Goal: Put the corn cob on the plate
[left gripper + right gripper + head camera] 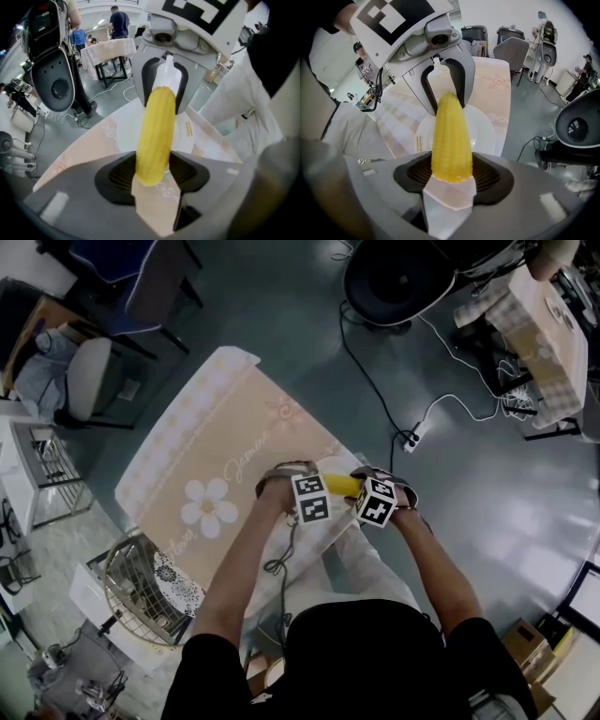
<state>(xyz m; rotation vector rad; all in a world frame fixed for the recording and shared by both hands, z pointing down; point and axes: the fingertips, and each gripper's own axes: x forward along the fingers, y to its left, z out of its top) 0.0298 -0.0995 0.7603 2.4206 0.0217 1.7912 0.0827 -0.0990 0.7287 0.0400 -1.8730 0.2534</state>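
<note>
Transfer step: left tool [152,174] and right tool [451,176] pinch corn cob [339,486] over plate [486,133]; lowering, then release, seems due.

We find the counter [216,437] open across its far and middle stretch, free to pass over. At its near right edge the left tongs [151,174] and right tongs [451,176] face each other, each clamped on one end of the corn cob [339,485], which bars the gap between them. The plate [485,129] lies under the cob. A wire basket [141,592] crowds the counter's near left end.
</note>
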